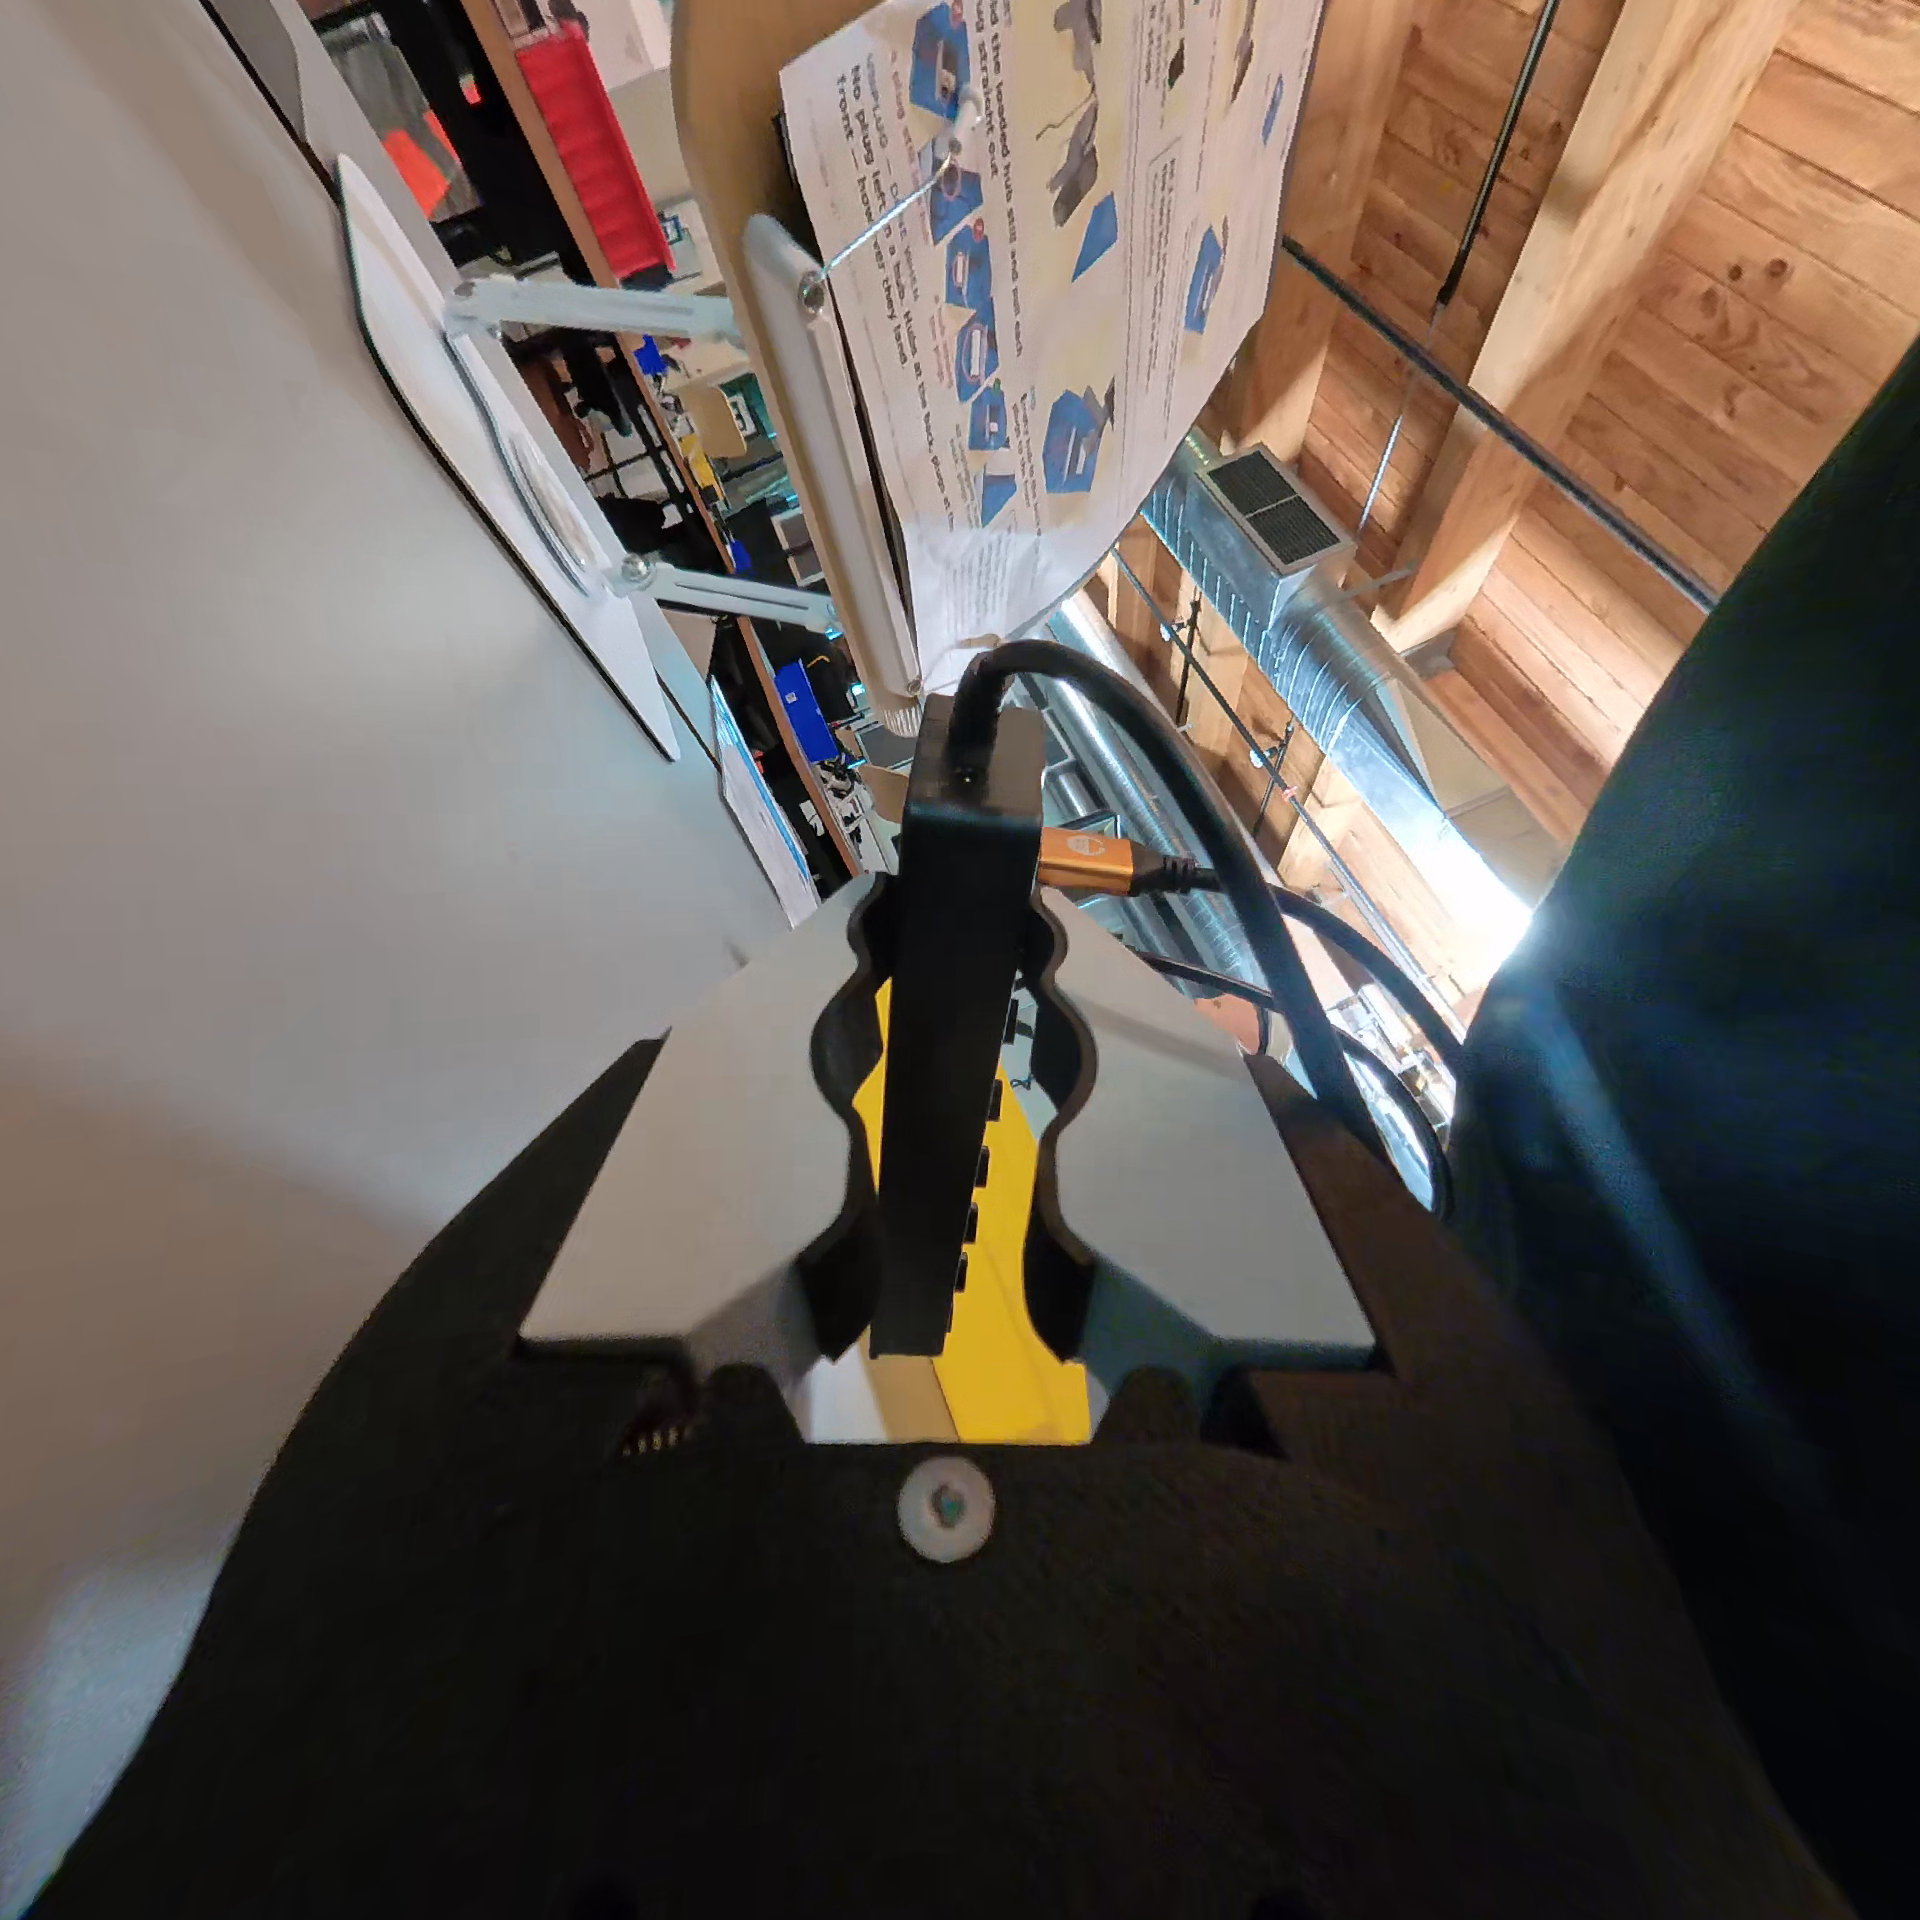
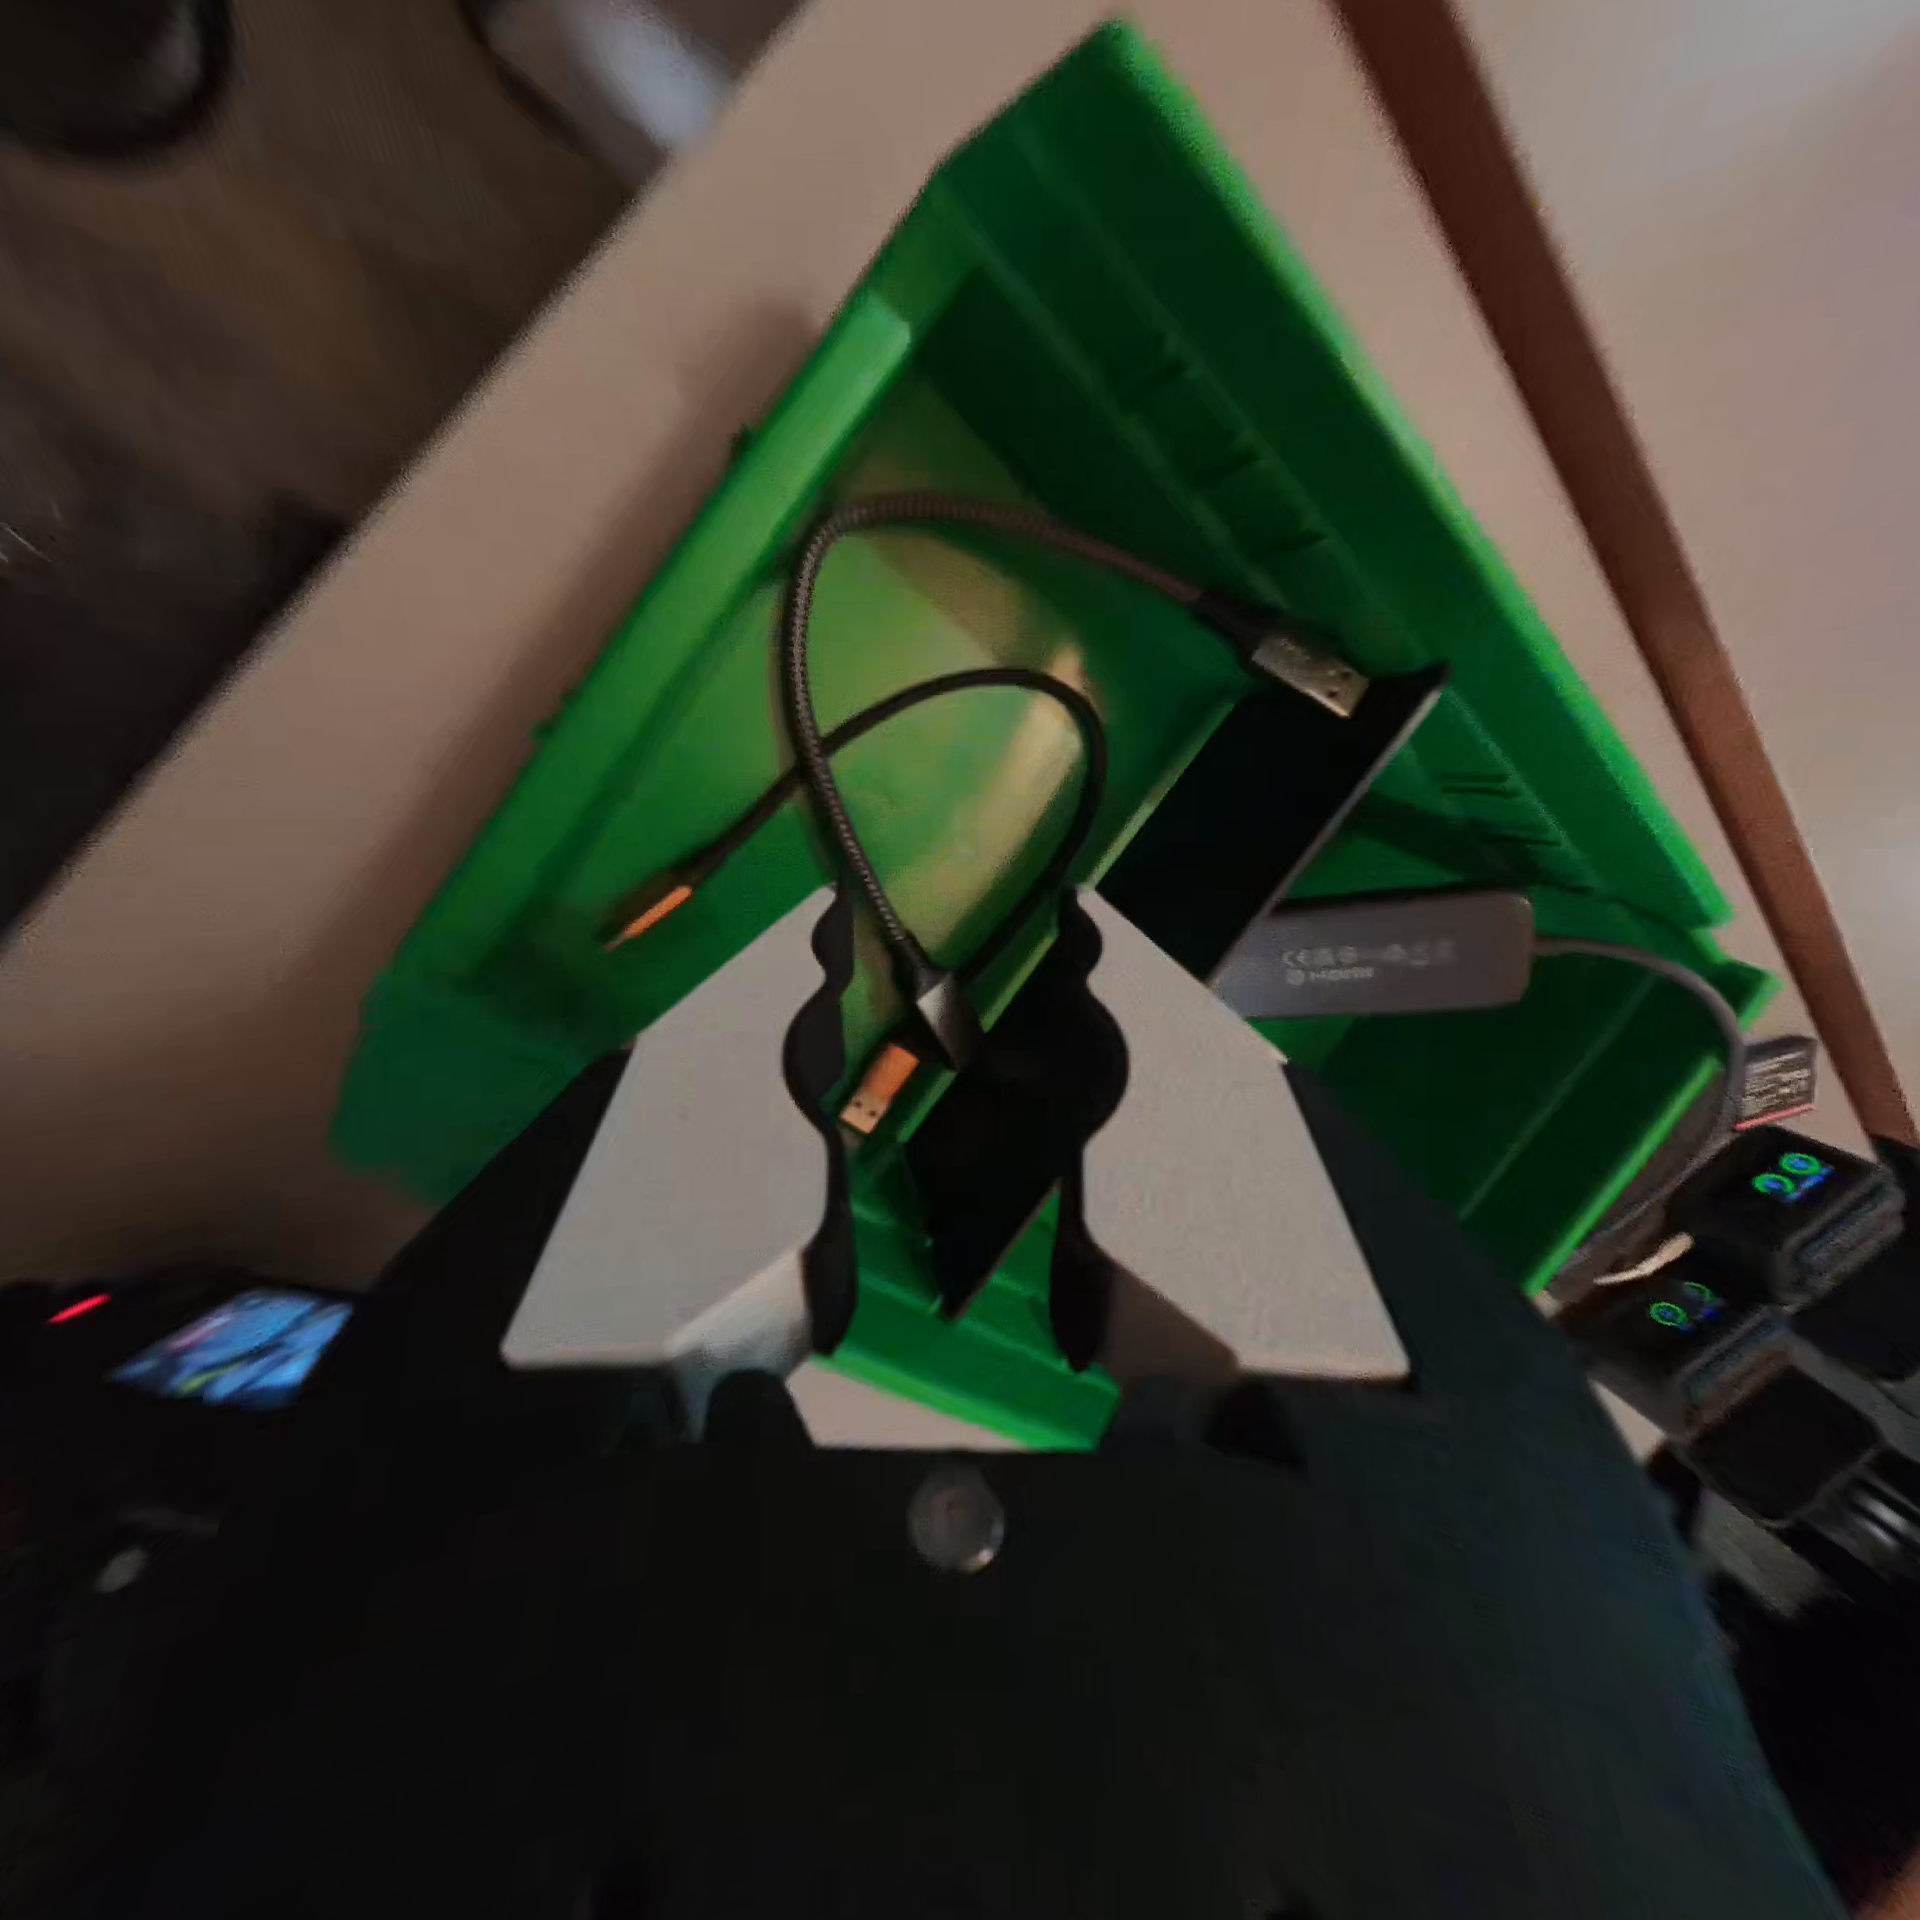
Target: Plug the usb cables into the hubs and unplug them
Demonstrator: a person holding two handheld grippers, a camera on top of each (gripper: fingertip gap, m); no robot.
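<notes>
In the left wrist view my left gripper [image 1: 961, 904] is shut on a long black usb hub [image 1: 961, 1039] and holds it upright in the air. An orange plug [image 1: 1086, 857] sits in the hub's side, and a thick black cable [image 1: 1195, 810] leaves its top end. In the right wrist view my right gripper [image 2: 956, 914] is open above a green bin [image 2: 1143, 343]. The bin holds a braided cable with grey plugs [image 2: 945, 1023], a black cable with orange plugs [image 2: 878, 1091], a long black hub [image 2: 1268, 810] and a grey hub [image 2: 1371, 956]. This view is blurred.
A yellow bin [image 1: 1008, 1330] shows below the held hub. A white stand [image 1: 831, 447] carries an instruction sheet [image 1: 1091, 260] on the grey table [image 1: 208, 831]. A dark sleeve [image 1: 1745, 1039] is at the right. Black devices with green lights [image 2: 1787, 1195] sit right of the green bin.
</notes>
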